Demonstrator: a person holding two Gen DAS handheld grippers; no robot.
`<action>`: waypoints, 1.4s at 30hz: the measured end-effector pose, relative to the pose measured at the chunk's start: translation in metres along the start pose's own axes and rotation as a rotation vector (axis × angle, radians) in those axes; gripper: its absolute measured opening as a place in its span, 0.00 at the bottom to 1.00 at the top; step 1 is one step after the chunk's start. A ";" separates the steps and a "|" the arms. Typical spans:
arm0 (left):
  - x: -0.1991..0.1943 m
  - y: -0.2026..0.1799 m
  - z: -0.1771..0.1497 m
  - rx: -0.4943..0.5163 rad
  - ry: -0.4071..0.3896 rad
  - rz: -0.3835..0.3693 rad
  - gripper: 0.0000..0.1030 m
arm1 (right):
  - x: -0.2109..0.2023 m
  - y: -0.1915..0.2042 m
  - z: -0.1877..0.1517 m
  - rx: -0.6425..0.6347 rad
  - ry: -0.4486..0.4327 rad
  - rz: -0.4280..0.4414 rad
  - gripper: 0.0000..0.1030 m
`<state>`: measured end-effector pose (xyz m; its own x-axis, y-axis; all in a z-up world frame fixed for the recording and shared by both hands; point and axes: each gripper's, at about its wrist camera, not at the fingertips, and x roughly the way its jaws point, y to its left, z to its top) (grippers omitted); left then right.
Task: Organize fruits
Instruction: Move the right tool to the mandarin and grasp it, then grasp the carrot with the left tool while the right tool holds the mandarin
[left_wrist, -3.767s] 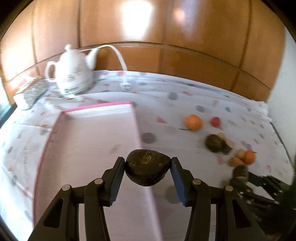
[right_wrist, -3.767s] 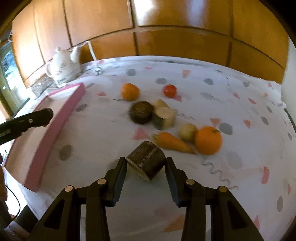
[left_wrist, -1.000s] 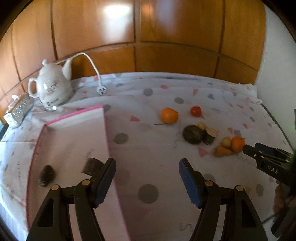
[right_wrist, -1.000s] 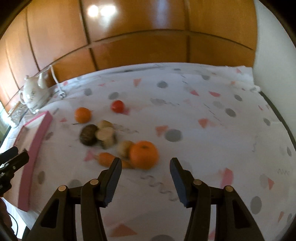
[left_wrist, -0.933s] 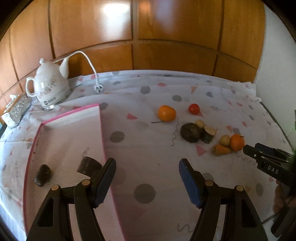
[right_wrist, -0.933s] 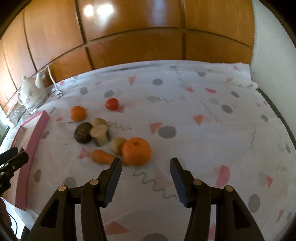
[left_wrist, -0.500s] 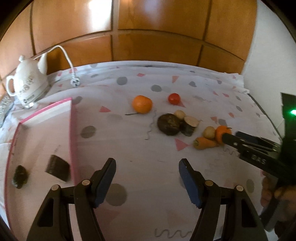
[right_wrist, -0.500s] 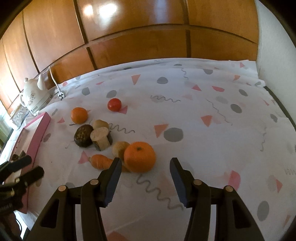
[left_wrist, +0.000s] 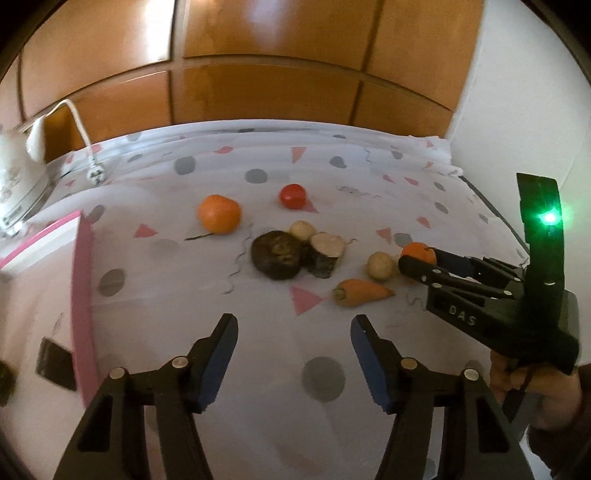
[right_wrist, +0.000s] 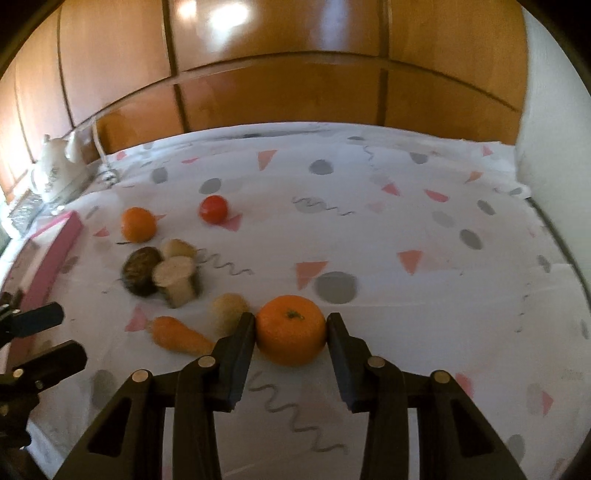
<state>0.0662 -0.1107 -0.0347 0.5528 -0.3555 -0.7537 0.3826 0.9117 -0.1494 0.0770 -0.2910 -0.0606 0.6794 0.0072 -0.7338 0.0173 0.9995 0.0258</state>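
My right tongs (right_wrist: 291, 334) have just been closing on the near orange (right_wrist: 290, 329); both pads meet its flanks, fruit seated on the cloth. My left tongs (left_wrist: 293, 354) have been narrowing too, about half open and empty. The pink tray (left_wrist: 82, 295) lies far left of the orange.

A white teapot (right_wrist: 51, 168) and its cord (left_wrist: 79, 127) sit on a patterned tablecloth (right_wrist: 388, 236) before wood panelling (right_wrist: 277, 66).
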 end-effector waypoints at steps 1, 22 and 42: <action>0.001 -0.001 0.001 0.003 0.001 -0.007 0.60 | 0.000 -0.002 0.000 0.000 -0.005 -0.019 0.38; 0.059 -0.044 0.023 0.220 0.042 -0.083 0.59 | 0.002 -0.022 -0.001 0.051 -0.028 0.046 0.38; 0.050 -0.052 0.008 0.221 0.095 -0.145 0.24 | 0.004 -0.024 -0.001 0.067 -0.027 0.067 0.38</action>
<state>0.0803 -0.1775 -0.0592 0.4129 -0.4483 -0.7928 0.6106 0.7821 -0.1242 0.0787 -0.3152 -0.0651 0.7001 0.0719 -0.7104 0.0199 0.9926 0.1201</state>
